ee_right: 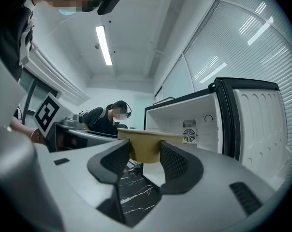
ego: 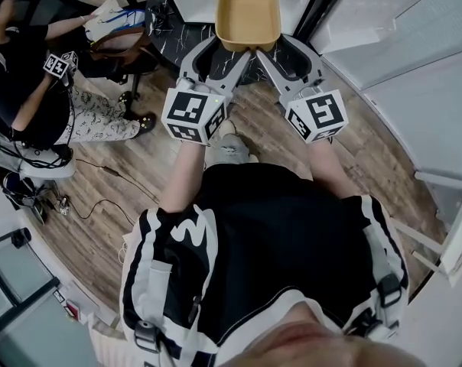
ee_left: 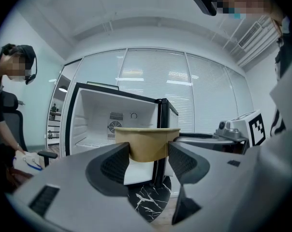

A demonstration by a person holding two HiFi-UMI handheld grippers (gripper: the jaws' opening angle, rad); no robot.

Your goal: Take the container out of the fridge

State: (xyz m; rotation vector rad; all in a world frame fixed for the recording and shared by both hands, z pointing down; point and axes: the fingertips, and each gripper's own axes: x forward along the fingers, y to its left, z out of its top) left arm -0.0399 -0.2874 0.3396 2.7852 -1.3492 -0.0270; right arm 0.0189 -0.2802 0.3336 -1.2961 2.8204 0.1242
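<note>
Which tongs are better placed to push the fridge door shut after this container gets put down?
Right, likely. The open fridge door stands on the side of the right tongs; the left tongs are farther from it. Both are shut on the container now.
</note>
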